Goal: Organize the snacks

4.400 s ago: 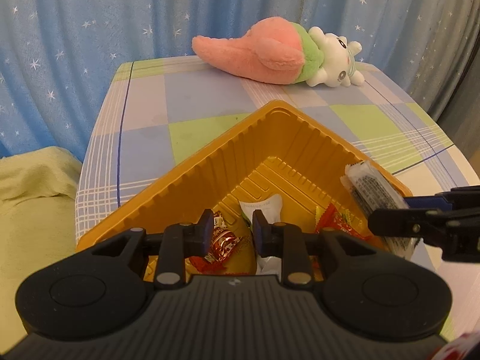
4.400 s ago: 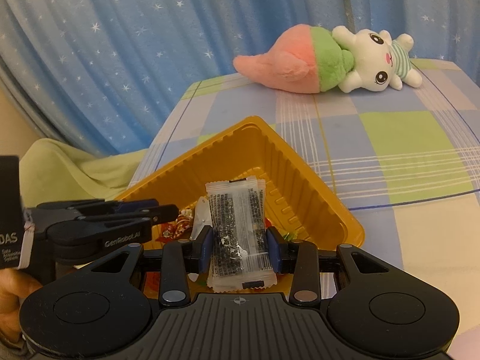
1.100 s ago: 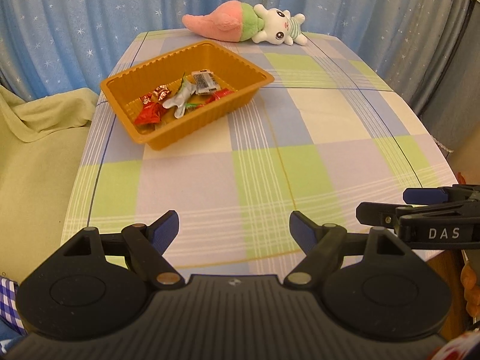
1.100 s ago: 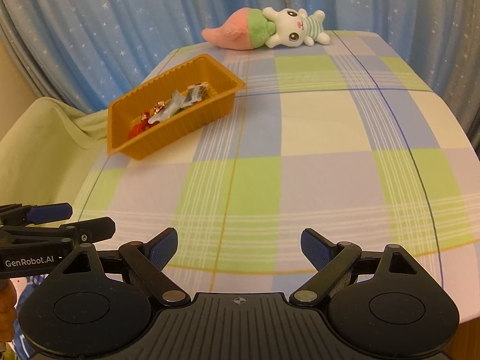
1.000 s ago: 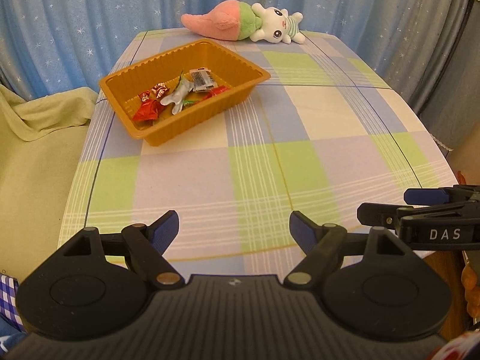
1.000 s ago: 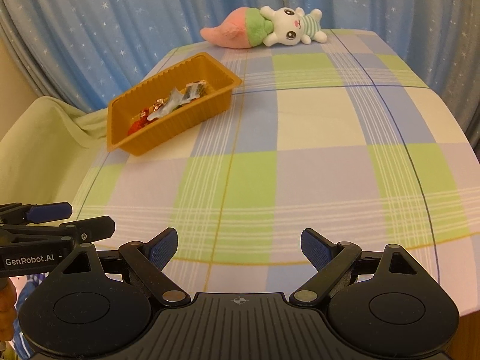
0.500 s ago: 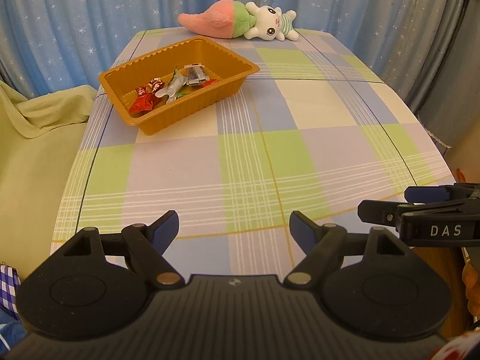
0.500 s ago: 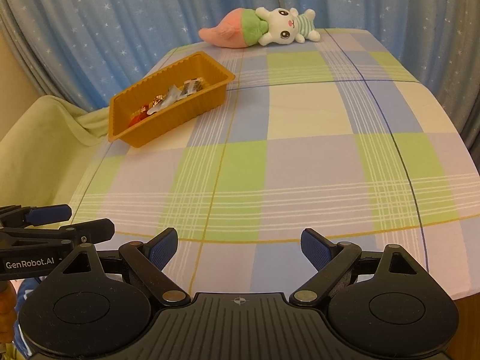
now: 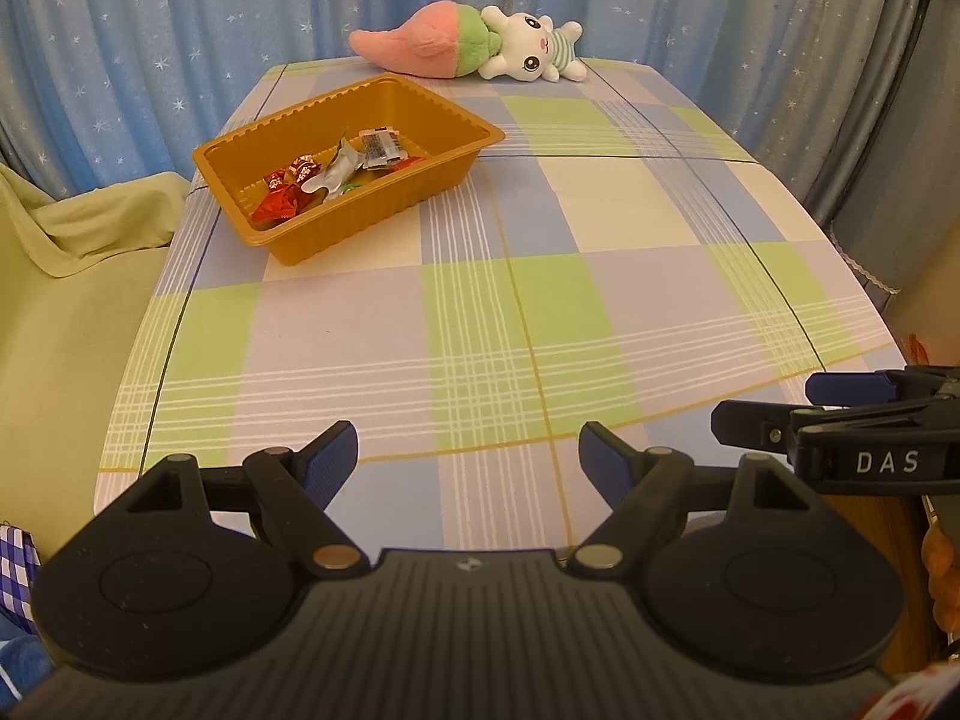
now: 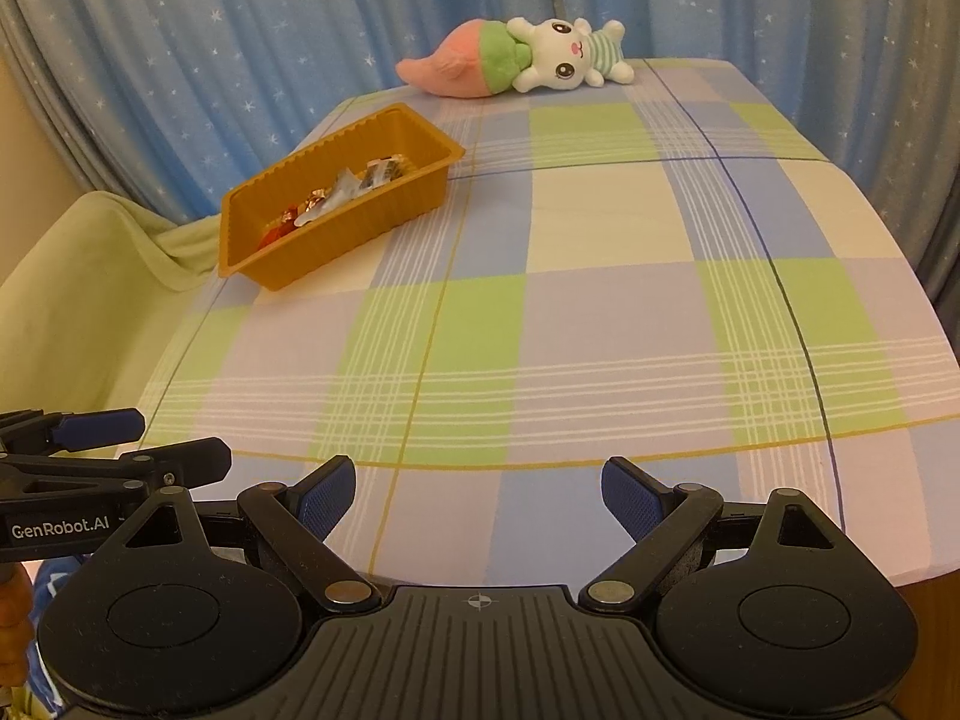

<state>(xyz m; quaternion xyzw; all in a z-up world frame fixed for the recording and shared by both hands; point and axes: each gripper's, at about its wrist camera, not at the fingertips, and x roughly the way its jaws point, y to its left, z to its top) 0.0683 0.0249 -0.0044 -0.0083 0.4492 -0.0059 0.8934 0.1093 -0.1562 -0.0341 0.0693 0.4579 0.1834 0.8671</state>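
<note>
My left gripper (image 9: pixel 468 459) and right gripper (image 10: pixel 478 495) hang wide, empty, at the desk's (image 9: pixel 600 276) near edge; the snacks (image 9: pixel 336 171), perhaps six, lie in the orange tray (image 9: pixel 366 219) by its far left corner.

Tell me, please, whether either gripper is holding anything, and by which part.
Nothing is held. The left gripper and the right gripper both stand open and empty; the snacks lie in the orange tray.

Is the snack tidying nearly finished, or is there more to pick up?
It looks finished. The wrapped snacks all lie in the orange plastic tray; none show on the checked tablecloth. Nothing is in hand: the left gripper and right gripper are open and empty. Only a pink and white plush toy lies out.
</note>
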